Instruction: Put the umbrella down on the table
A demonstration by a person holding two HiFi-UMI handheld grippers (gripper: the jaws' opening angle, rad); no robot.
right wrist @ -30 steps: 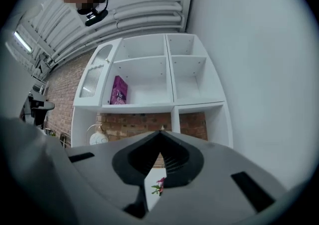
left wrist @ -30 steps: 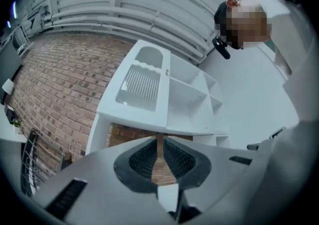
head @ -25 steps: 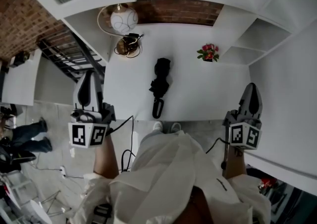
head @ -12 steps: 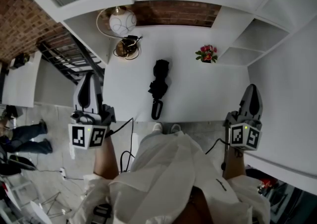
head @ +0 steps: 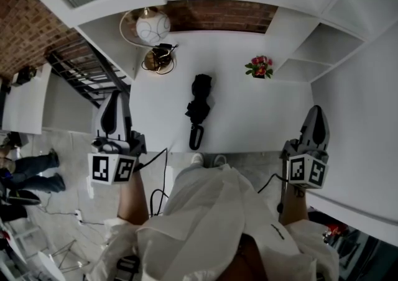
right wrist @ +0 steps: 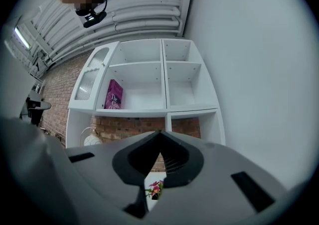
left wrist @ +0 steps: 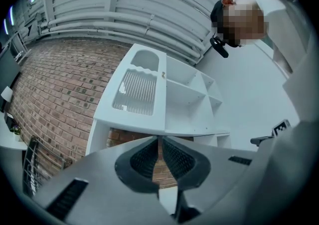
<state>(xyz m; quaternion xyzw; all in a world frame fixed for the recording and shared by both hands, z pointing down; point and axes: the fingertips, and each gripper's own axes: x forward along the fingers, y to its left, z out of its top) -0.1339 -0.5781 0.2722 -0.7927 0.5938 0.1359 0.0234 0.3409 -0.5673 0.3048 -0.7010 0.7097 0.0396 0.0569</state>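
Observation:
A folded black umbrella (head: 199, 107) lies on the white table (head: 249, 118), its loop handle near the table's front edge. No gripper touches it. My left gripper (head: 113, 107) hangs off the table's left edge, well left of the umbrella, jaws shut with nothing between them (left wrist: 159, 142). My right gripper (head: 316, 118) hovers past the table's right front corner, also shut and empty (right wrist: 160, 133). Both point slightly upward at the white shelving.
A round white lamp (head: 153, 25) and a coil of cable (head: 159, 59) sit at the table's back left. A small pot of red flowers (head: 260, 66) stands at the back right. White shelves (right wrist: 149, 77) hold a purple book (right wrist: 114, 94). A black railing (head: 87, 71) runs on the left.
The left gripper shifted very slightly; the umbrella and right gripper have stayed where they were.

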